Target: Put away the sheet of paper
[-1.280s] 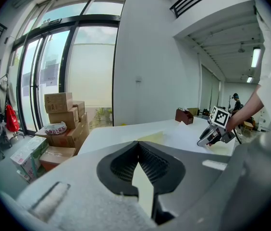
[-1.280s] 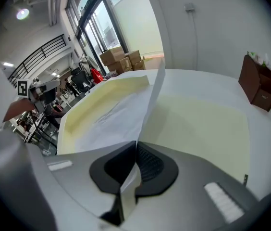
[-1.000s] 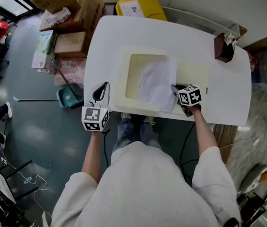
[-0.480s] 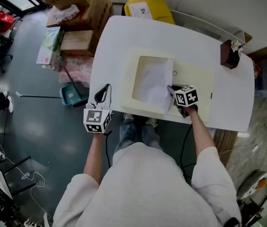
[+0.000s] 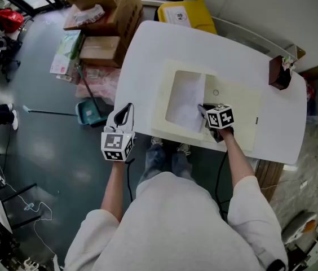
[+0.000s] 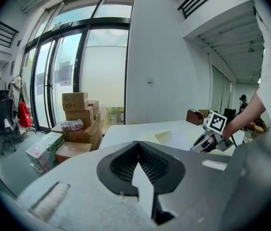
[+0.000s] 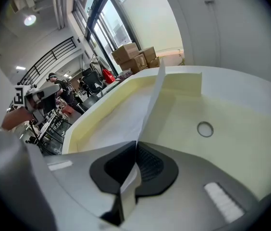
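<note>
A white sheet of paper (image 5: 186,97) lies over the sunken left part of a cream tray (image 5: 235,103) on the white table (image 5: 148,49). My right gripper (image 5: 203,109) is shut on the sheet's near right edge. In the right gripper view the paper (image 7: 130,114) rises out of the closed jaws of the right gripper (image 7: 136,146), lifted over the tray (image 7: 231,119). My left gripper (image 5: 124,110) hangs off the table's front left corner, shut and holding nothing. In the left gripper view the left gripper (image 6: 138,146) has nothing between its jaws.
A small ring (image 5: 216,93) sits in the tray's flat right part. A dark brown holder (image 5: 280,75) stands at the table's far right corner. Cardboard boxes (image 5: 105,16), a yellow box (image 5: 186,14) and a teal dustpan (image 5: 88,112) are on the floor to the left and behind.
My right gripper has drawn the sheet leftward across the tray, so the paper now sits more over the sunken part. The left gripper keeps about the same place by the table corner.
</note>
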The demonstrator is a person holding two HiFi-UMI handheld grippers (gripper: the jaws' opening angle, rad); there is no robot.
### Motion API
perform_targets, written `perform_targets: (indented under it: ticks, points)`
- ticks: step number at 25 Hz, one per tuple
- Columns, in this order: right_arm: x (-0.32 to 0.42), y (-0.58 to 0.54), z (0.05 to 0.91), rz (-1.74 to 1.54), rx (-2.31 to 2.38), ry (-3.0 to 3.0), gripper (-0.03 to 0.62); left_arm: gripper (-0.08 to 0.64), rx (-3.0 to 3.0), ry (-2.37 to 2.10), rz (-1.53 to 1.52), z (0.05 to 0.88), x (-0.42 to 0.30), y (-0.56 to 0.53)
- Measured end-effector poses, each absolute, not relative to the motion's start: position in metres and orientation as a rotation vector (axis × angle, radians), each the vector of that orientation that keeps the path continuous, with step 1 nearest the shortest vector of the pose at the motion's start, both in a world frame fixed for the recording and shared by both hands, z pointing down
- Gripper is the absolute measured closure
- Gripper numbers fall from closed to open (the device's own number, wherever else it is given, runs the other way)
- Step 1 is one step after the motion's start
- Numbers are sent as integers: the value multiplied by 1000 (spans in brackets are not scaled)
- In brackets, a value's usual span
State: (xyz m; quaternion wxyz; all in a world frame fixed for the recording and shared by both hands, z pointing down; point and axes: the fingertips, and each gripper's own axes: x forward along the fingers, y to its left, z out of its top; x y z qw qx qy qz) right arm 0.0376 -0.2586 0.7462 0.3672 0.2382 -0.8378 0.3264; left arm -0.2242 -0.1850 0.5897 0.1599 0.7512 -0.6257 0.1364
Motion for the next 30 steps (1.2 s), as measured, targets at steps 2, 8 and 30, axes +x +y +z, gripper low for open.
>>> perform_targets:
  ticks: [2,8,30]
  points:
    - [32,-259,747,839,610,-2154,591,555,2142,-1789,391,590,-228,-184]
    - [37,-258,755,922,657,-2135,591,555,2147,-1788,392,589,-231,-186]
    - [77,-284,725,778,908,-2224,394,555,2215,-1736,396,585,-208,-202]
